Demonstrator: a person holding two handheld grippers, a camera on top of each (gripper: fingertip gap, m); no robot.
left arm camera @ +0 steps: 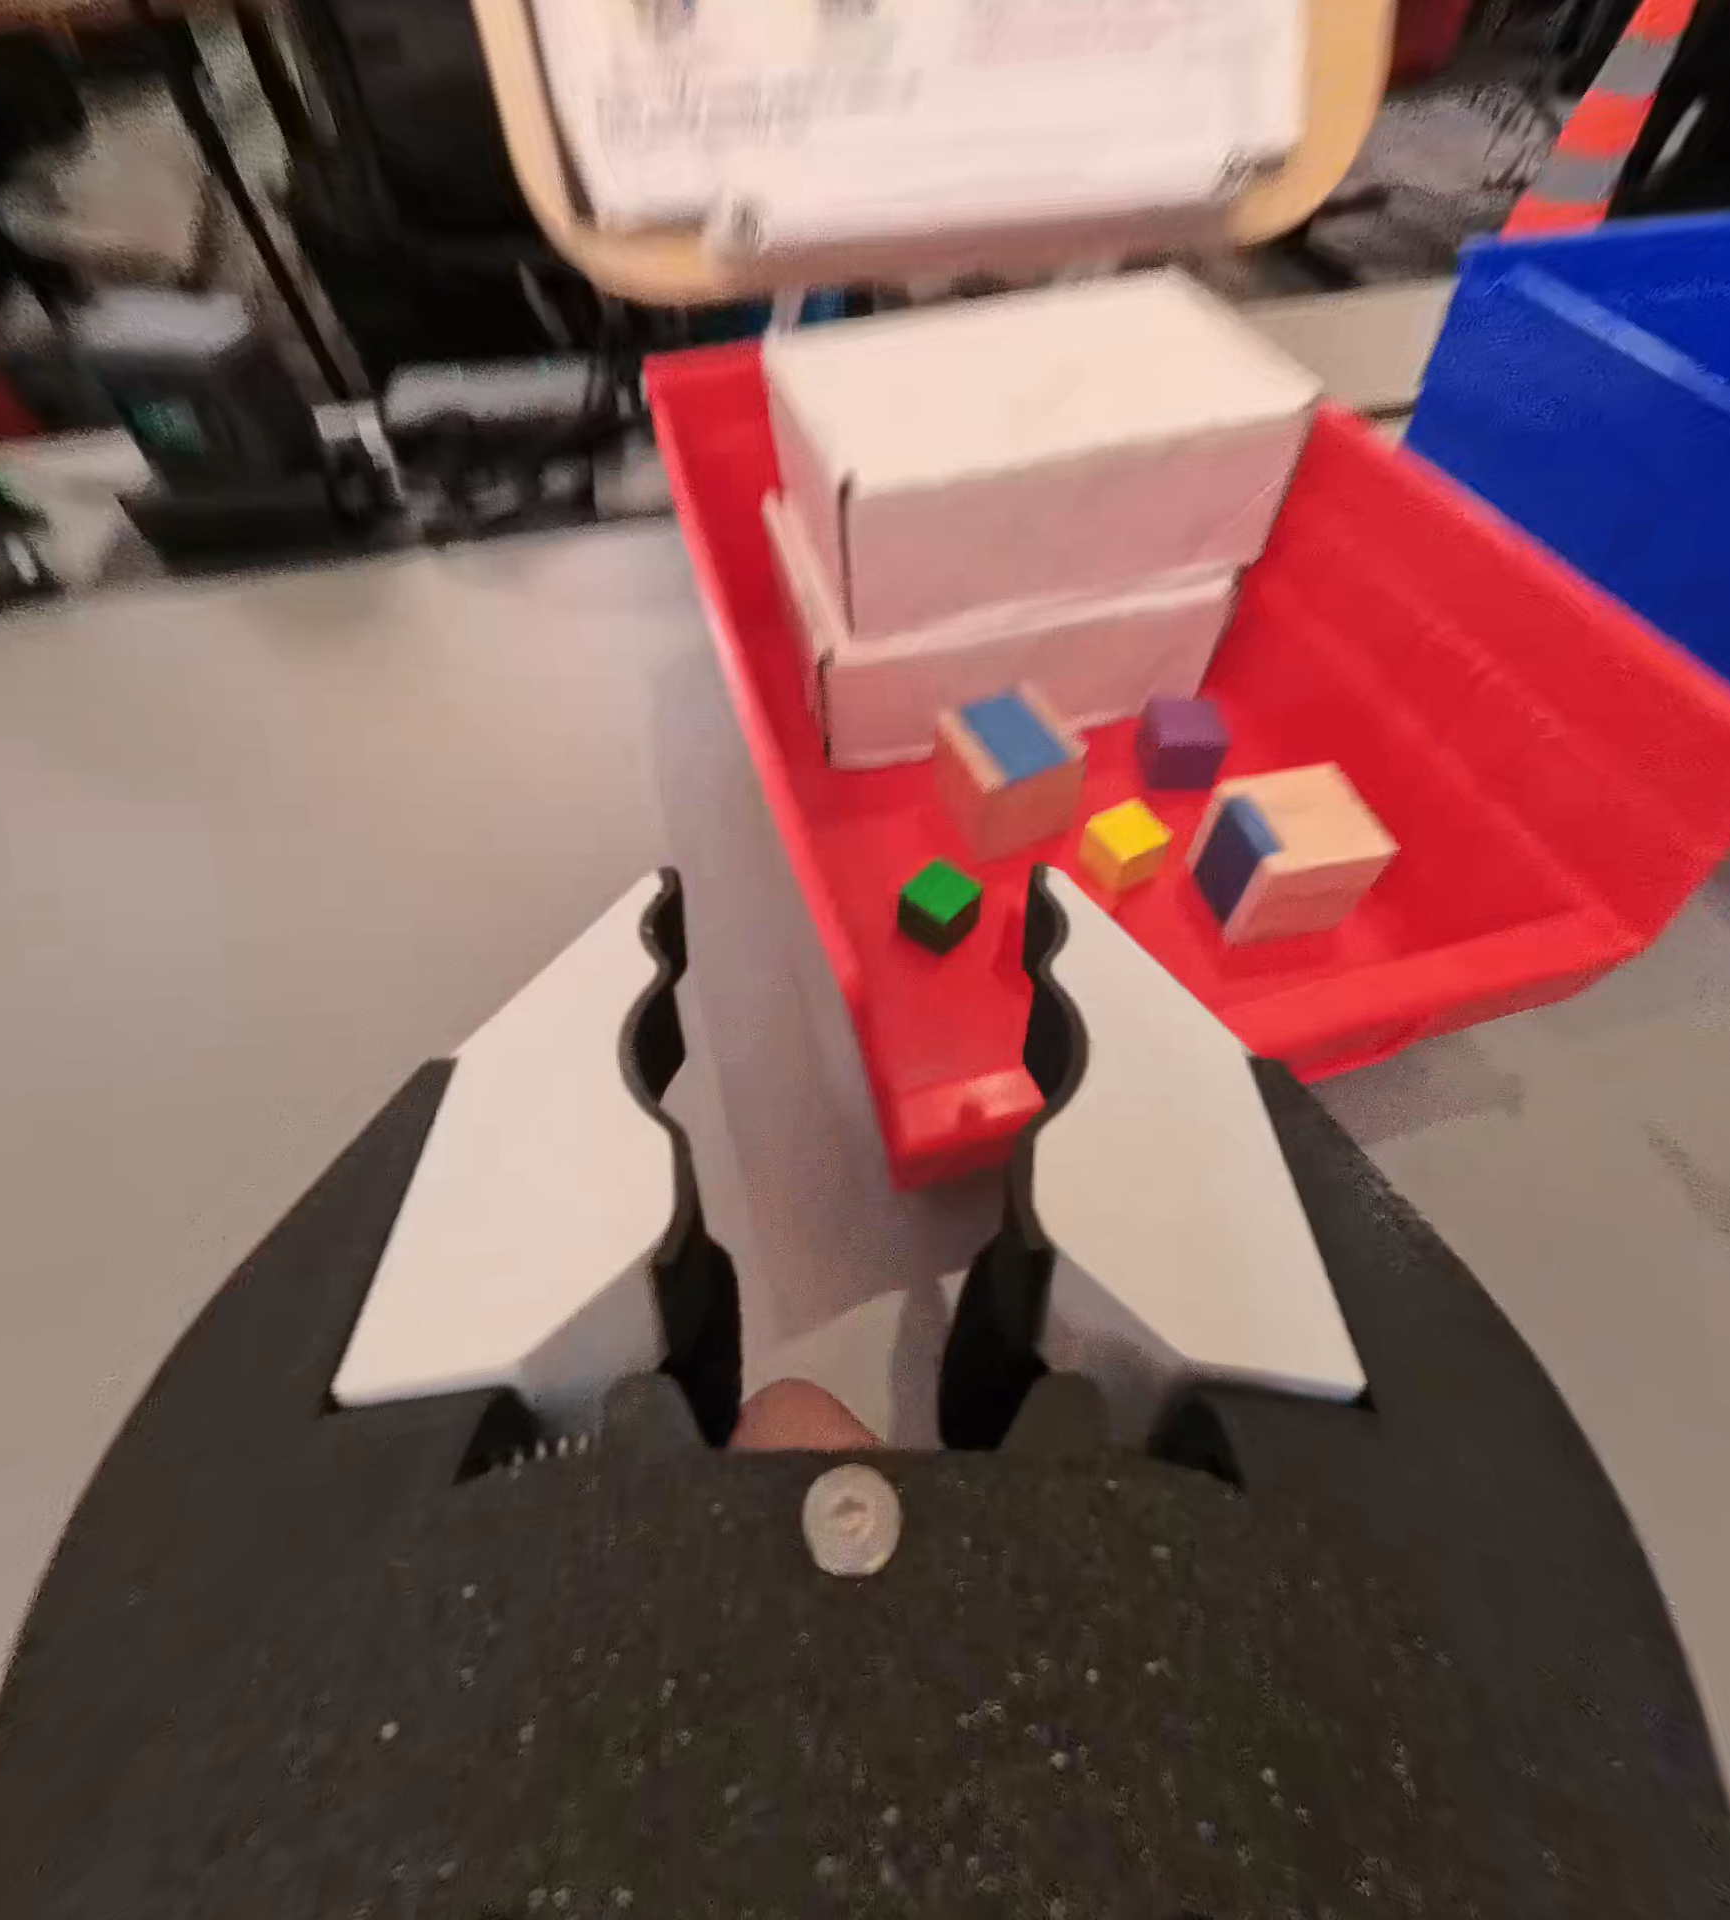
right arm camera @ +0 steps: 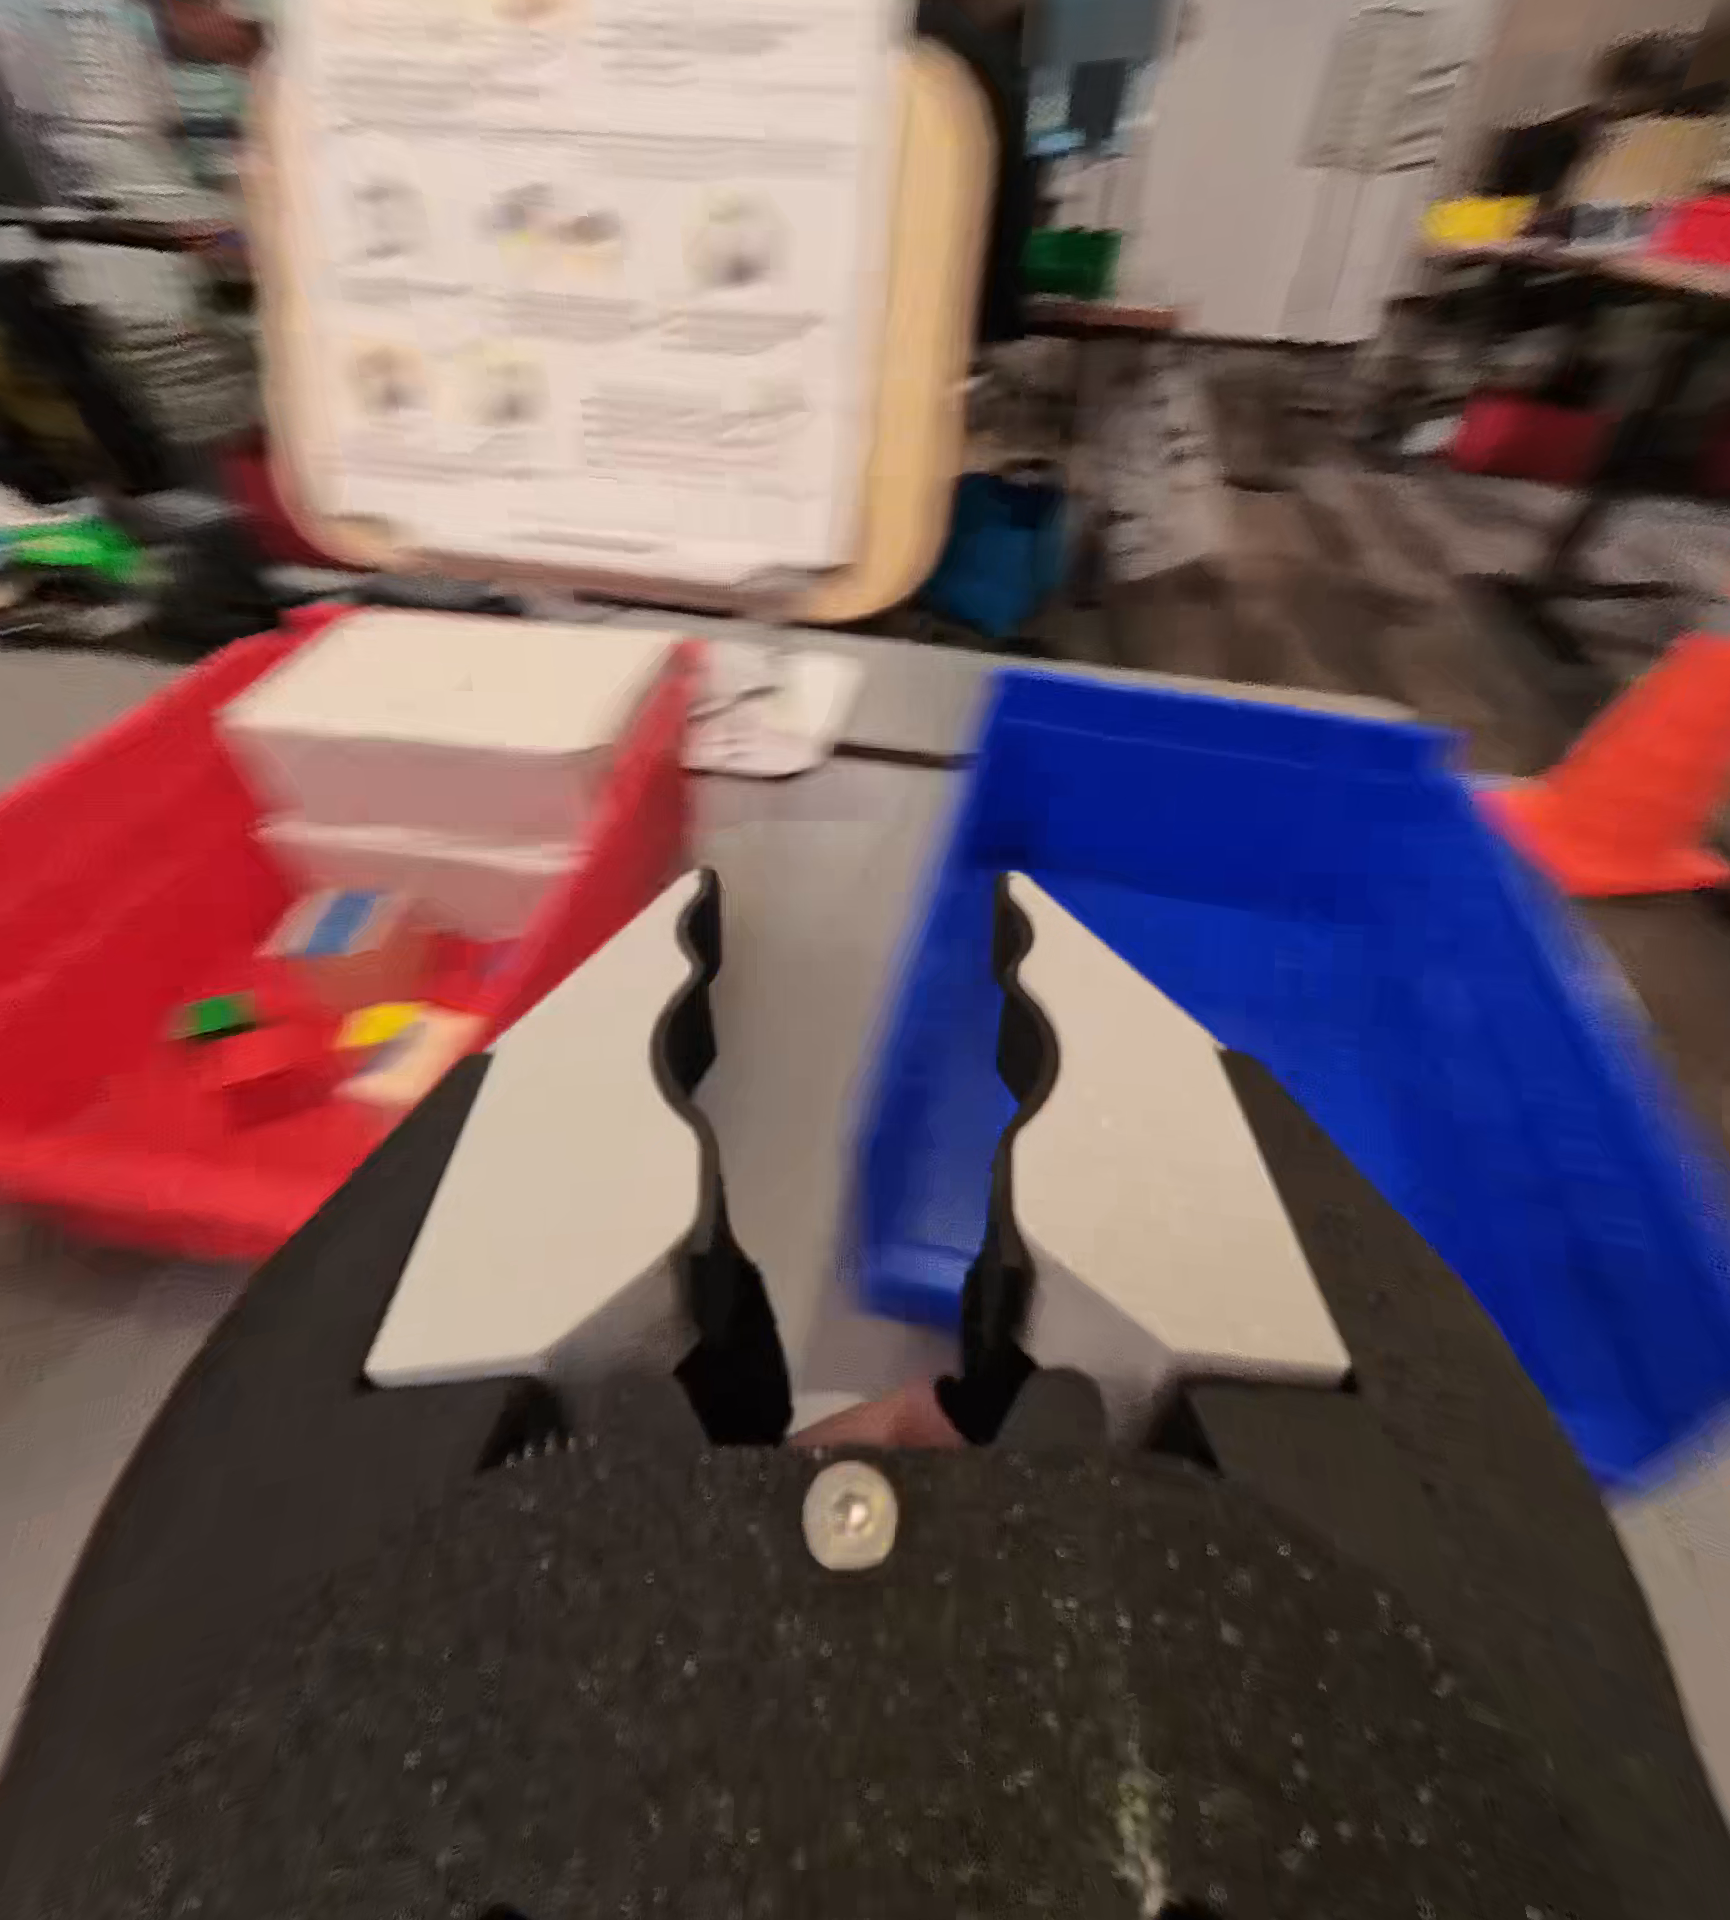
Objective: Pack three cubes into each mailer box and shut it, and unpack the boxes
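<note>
A red bin (left arm camera: 1463, 727) holds two shut white mailer boxes, the upper box (left arm camera: 1037, 447) stacked on the lower box (left arm camera: 1017, 665). In front of them lie loose cubes: green (left arm camera: 939, 904), yellow (left arm camera: 1124, 842), purple (left arm camera: 1181, 740), and two larger wooden cubes with blue faces (left arm camera: 1012, 769) (left arm camera: 1292, 852). My left gripper (left arm camera: 856, 883) is open and empty, above the bin's near left corner. My right gripper (right arm camera: 859, 888) is open and empty, over the table between the red bin (right arm camera: 40, 935) and a blue bin (right arm camera: 1360, 987). The right wrist view is blurred; the boxes (right arm camera: 445, 717) still show in it.
The blue bin (left arm camera: 1650, 468) stands right of the red one and looks empty inside. An orange cone (right arm camera: 1661, 790) stands at the far right. A board with a white sheet (right arm camera: 591, 291) stands behind the bins. Grey table (left arm camera: 269, 883) extends to the left.
</note>
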